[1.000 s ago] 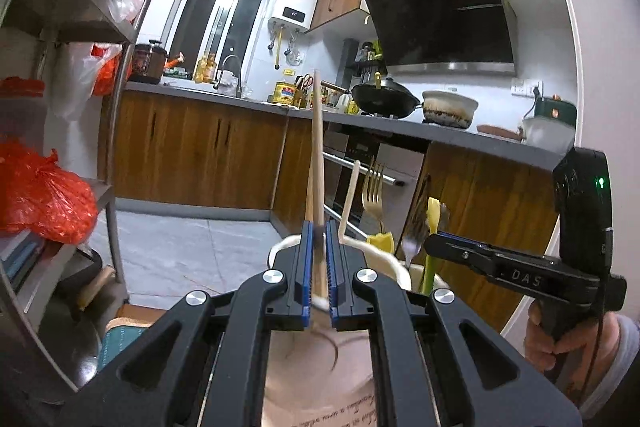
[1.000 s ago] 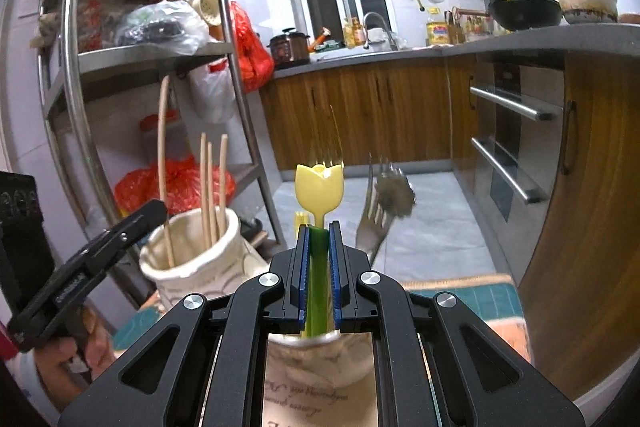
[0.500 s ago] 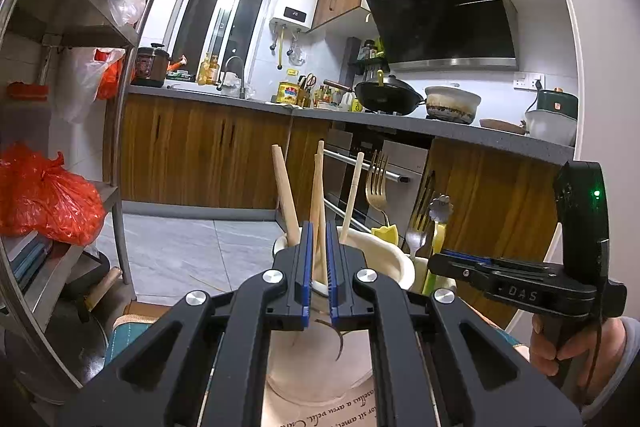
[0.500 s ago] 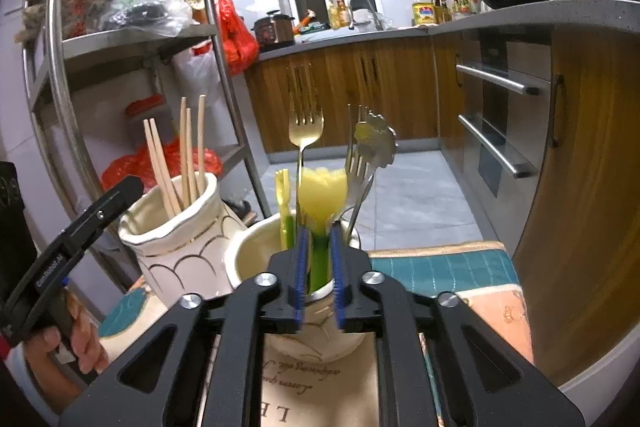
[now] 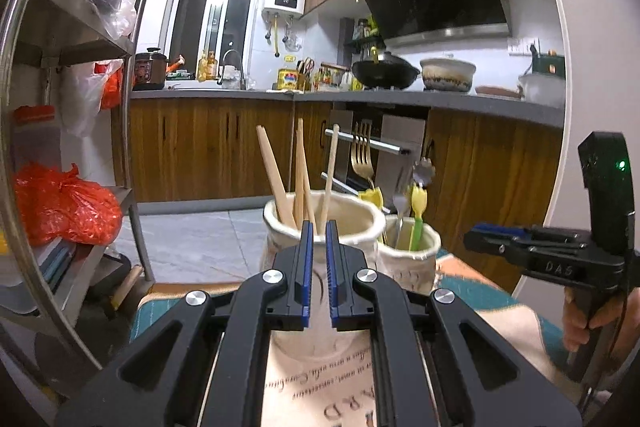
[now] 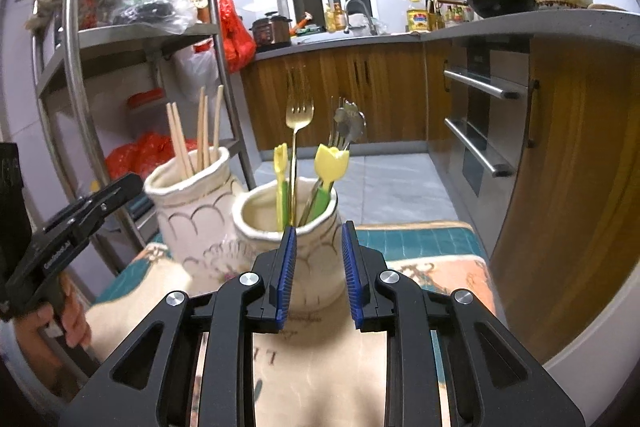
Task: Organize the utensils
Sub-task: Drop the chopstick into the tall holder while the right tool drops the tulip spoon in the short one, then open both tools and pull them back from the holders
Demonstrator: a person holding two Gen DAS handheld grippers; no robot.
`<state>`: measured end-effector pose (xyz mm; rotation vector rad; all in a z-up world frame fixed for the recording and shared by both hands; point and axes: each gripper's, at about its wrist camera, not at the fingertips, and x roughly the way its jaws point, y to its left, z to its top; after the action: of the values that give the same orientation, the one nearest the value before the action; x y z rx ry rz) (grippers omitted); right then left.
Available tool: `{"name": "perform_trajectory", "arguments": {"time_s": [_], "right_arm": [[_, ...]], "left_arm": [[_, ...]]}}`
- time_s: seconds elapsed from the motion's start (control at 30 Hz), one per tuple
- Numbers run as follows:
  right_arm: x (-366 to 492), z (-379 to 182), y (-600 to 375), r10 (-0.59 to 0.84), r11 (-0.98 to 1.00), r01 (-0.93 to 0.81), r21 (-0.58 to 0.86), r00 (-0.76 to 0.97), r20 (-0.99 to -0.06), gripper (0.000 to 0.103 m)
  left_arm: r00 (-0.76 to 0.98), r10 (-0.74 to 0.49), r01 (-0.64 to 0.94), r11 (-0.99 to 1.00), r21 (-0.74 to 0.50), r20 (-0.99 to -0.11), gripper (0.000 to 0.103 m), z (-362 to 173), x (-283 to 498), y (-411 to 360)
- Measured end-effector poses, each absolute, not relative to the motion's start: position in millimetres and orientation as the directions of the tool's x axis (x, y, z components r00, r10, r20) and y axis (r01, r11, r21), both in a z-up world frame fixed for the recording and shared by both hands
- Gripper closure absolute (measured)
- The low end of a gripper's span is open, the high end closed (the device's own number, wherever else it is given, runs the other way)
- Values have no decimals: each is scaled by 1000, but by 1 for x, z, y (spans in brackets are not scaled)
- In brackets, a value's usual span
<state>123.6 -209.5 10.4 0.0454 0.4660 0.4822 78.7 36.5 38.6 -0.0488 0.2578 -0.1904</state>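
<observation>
While both grippers hang just short of the two pots, the sorting looks close to done. Nearest, the left gripper has its pads almost together with nothing between them, where a second ago it pinched a chopstick; the right gripper, whose jaws have just been opening, stands spread and empty, the yellow tulip fork let go. Beyond, chopsticks stand in the left-hand pot, forks in the right-hand pot. No loose utensils show on the mat.
</observation>
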Motion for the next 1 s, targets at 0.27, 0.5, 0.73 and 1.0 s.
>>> {"name": "perform_trajectory", "arguments": {"time_s": [0.27,0.5,0.73,1.0], "right_arm": [[102,-1,-208,424,897,-438,61,814,-397,66],[92,-6,-215,438,890,-455,43,822,-363,24],[85,-3,-222,458,884,-463,62,832,-314,5],[80,-2,-219,448,887,-460,35,843,-297,5]], "left_arm": [[934,-144,148,989,-15,-328,75,30,65,27],[934,-117,122,992,-5,-337,22,25,56,26],[940,-106,113,994,2,-325,6,25,51,23],[940,-75,70,997,-29,-334,6,25,54,31]]}}
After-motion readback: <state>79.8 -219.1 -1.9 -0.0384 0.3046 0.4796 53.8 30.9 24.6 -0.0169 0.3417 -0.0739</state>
